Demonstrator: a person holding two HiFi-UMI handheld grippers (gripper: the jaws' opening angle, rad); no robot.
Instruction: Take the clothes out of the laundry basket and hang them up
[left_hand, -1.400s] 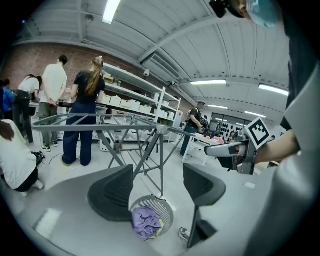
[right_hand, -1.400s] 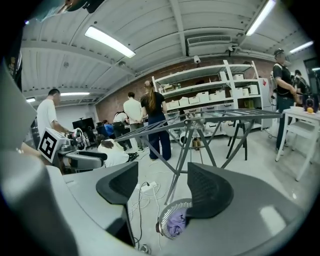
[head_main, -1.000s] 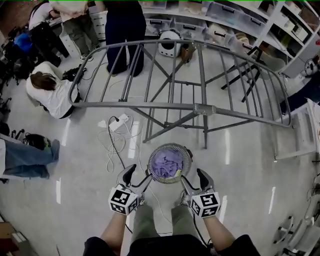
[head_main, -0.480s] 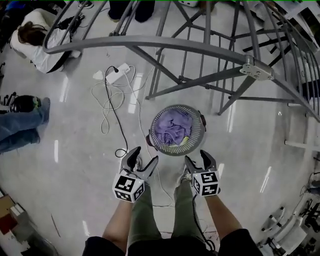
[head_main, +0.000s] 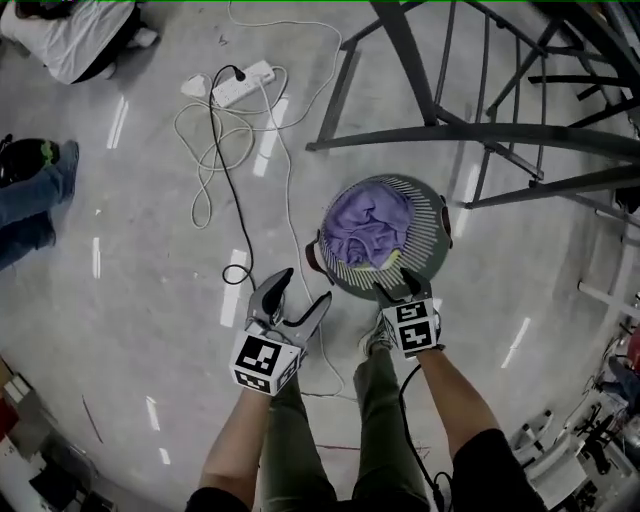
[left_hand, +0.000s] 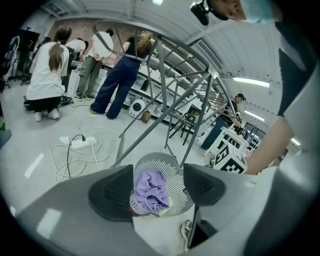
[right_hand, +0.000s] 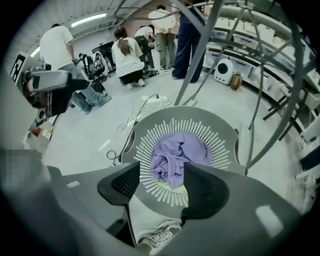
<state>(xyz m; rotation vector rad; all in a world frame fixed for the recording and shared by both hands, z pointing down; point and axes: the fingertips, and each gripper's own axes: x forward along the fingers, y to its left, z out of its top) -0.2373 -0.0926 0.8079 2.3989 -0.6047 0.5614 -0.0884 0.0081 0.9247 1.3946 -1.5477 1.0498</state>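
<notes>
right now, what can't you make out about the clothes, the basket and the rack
- Number of garments: in every view the purple clothes lie bunched in the laundry basket and hide what is beneath them, apart from a yellow-green sliver.
- Basket floor: hidden by the clothes in all views.
- Drying rack: in the head view, the top edge cuts off its upper rails.

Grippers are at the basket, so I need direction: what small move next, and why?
Probably lower the right gripper onto the purple cloth in the basket: its jaws, which have just closed slightly, stand open with nothing between them, above the rim.
</notes>
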